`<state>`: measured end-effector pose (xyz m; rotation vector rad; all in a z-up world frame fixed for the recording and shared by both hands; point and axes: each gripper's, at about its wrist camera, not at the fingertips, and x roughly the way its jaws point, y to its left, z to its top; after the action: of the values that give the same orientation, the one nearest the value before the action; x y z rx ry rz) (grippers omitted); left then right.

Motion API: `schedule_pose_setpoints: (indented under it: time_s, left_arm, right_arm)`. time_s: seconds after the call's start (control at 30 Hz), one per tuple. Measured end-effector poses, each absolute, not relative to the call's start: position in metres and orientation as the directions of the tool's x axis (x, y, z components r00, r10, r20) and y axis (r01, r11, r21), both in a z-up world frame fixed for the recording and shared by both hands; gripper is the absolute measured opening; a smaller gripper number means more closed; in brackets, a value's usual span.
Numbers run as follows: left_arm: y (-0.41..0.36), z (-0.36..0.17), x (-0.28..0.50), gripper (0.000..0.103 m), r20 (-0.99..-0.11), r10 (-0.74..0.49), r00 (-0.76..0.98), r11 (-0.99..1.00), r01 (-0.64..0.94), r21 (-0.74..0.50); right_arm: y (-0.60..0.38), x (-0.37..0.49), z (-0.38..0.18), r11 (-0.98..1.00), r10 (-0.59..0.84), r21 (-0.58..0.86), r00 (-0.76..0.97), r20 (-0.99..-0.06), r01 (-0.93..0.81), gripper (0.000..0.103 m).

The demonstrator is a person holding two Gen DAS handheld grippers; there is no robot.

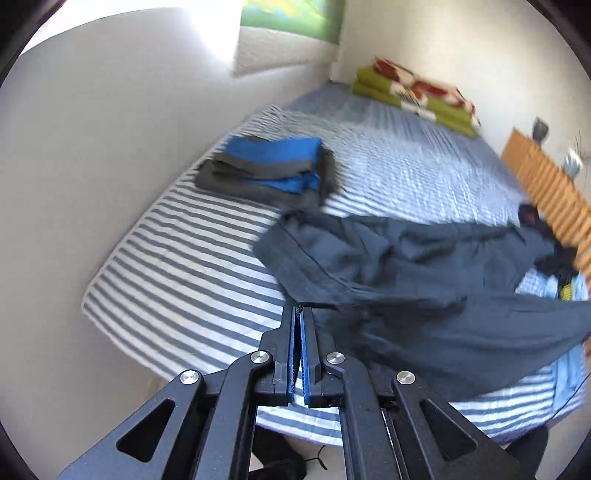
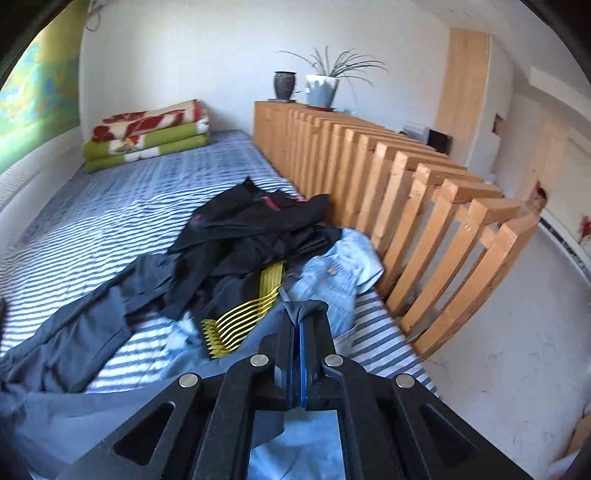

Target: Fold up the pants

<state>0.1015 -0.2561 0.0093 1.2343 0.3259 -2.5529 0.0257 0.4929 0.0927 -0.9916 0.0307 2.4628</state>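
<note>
A striped bed [image 1: 192, 258] is carrying a folded blue-and-grey stack [image 1: 273, 166]; folded green floral blankets [image 2: 147, 136] are lying at its head; two pots [image 2: 321, 88] are sitting atop a wooden railing [image 2: 424, 192].

Daylight filled the room, bright and soft. Glare washed out the wall [image 1: 207, 33] at the upper left of the left view. Motion blur smeared the dark pants [image 1: 406, 266] and striped bed [image 1: 184, 266]. Fisheye bending curved the wooden railing [image 2: 424, 206], with black corners.
</note>
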Motion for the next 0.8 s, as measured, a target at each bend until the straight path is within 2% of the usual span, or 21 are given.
schedule_pose_setpoints:
  time_s: [0.07,0.13,0.17,0.2,0.27,0.33,0.5,0.67,0.8]
  left_arm:
    - [-0.263,0.006,0.106,0.003,-0.803,-0.149,-0.577,-0.934,0.348,-0.077]
    - [-0.268,-0.006,0.108,0.004,-0.827,-0.109,-0.552,-0.937,0.334,-0.1]
    - [-0.269,-0.017,0.105,0.017,-0.845,-0.066,-0.53,-0.938,0.322,-0.129]
    - [-0.27,-0.027,0.103,0.046,-0.864,-0.022,-0.503,-0.937,0.311,-0.157]
    - [-0.263,-0.041,0.105,0.067,-0.867,-0.003,-0.499,-0.938,0.302,-0.171]
    - [-0.252,-0.052,0.106,0.067,-0.867,0.018,-0.497,-0.952,0.257,-0.167]
    - [-0.23,-0.08,0.107,0.067,-0.877,0.057,-0.477,-0.971,0.176,-0.159]
    - [-0.216,-0.105,0.113,0.067,-0.87,0.126,-0.477,-0.963,0.152,-0.223]
    - [-0.212,-0.116,0.115,0.067,-0.865,0.153,-0.477,-0.965,0.117,-0.235]
  right_arm:
    - [0.497,0.006,0.079,-0.861,0.476,-0.224,-0.57,-0.669,-0.456,0.002]
    - [0.491,-0.019,0.055,-0.87,0.475,-0.3,-0.499,-0.725,-0.392,0.004]
    - [0.485,-0.027,0.042,-0.883,0.456,-0.321,-0.463,-0.76,-0.343,0.007]
    - [0.473,-0.032,0.031,-0.898,0.43,-0.325,-0.44,-0.788,-0.295,0.011]
    - [0.443,-0.03,0.022,-0.921,0.389,-0.324,-0.451,-0.803,-0.217,0.013]
    - [0.402,-0.026,0.024,-0.948,0.317,-0.295,-0.49,-0.812,-0.123,0.014]
    - [0.258,-0.026,0.042,-0.966,-0.006,-0.135,-0.545,-0.838,0.219,0.023]
    - [0.07,-0.022,0.043,-0.81,-0.281,-0.053,-0.466,-0.839,0.584,0.039]
    - [-0.061,-0.022,0.021,-0.672,-0.375,-0.033,-0.38,-0.846,0.739,0.042]
